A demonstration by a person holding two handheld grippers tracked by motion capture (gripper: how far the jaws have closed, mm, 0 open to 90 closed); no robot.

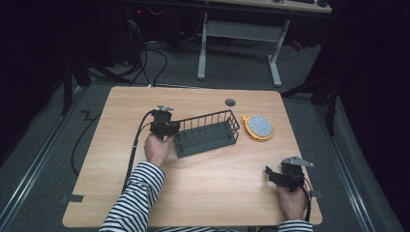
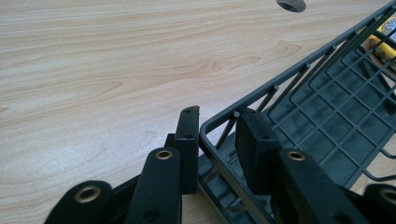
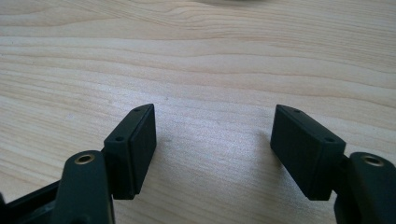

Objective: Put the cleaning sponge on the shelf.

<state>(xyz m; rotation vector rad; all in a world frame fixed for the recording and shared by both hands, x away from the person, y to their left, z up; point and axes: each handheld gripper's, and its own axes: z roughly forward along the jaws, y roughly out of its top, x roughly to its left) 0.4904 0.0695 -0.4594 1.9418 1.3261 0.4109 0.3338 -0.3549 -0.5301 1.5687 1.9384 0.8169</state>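
A dark wire basket [image 1: 208, 133] with a gridded insert lies across the middle of the wooden table [image 1: 217, 193]. My left gripper [image 1: 170, 129] is at the basket's left end. In the left gripper view the basket's [image 2: 327, 107] corner rim runs between the jaws of the left gripper [image 2: 217, 116], one jaw outside the wall and one inside, both touching it. My right gripper [image 1: 270, 173] rests near the table's right front corner. Its jaws [image 3: 215, 116] stand wide apart over bare wood with nothing between them.
A round grey pad with a yellow rim [image 1: 258, 126] lies just right of the basket; its yellow edge [image 2: 385, 39] shows past the wires. A cable hole [image 1: 230, 102] sits near the table's far edge. A desk frame stands on the floor beyond.
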